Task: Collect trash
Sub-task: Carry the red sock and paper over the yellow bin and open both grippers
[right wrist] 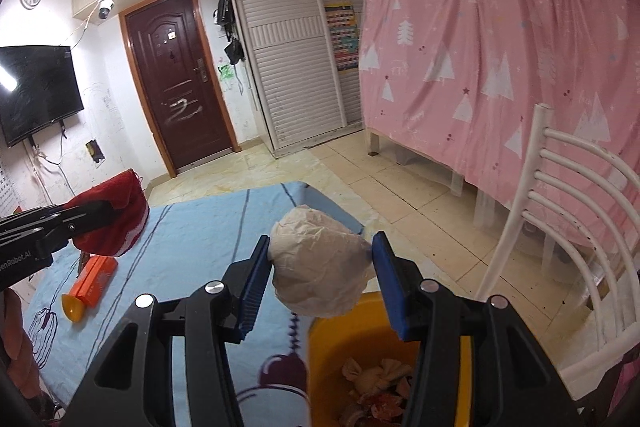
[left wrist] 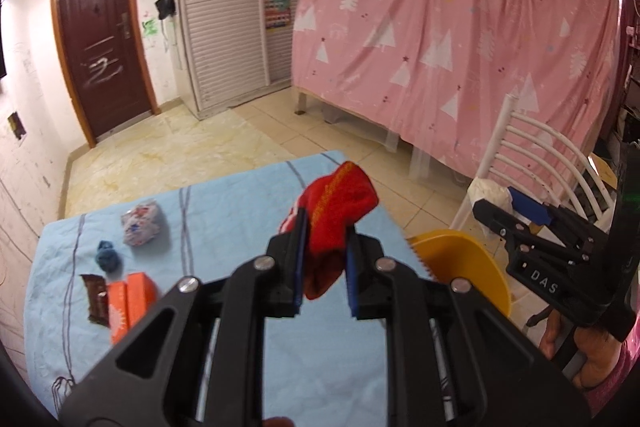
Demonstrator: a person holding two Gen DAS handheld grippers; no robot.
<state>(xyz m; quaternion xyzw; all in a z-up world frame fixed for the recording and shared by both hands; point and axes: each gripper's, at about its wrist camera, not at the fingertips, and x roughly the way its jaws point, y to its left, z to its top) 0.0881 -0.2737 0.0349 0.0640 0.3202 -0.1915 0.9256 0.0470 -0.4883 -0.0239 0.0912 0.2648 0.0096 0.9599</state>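
My left gripper [left wrist: 324,255] is shut on a red sock [left wrist: 338,215] and holds it above the blue tablecloth [left wrist: 224,211]; the sock also shows in the right wrist view [right wrist: 114,217]. My right gripper [right wrist: 320,277] is shut on a crumpled white paper ball [right wrist: 320,267] and holds it over the yellow bin [right wrist: 332,343], which has crumpled scraps inside. The bin [left wrist: 460,259] stands at the table's right edge. My right gripper with the paper ball [left wrist: 490,193] also shows at the right of the left wrist view.
On the cloth at the left lie a crumpled printed wrapper [left wrist: 142,223], a small blue wad [left wrist: 108,257], a brown snack wrapper [left wrist: 96,299] and an orange box [left wrist: 130,303]. A white chair [right wrist: 560,227] stands to the right. A pink curtain [left wrist: 460,47] hangs behind.
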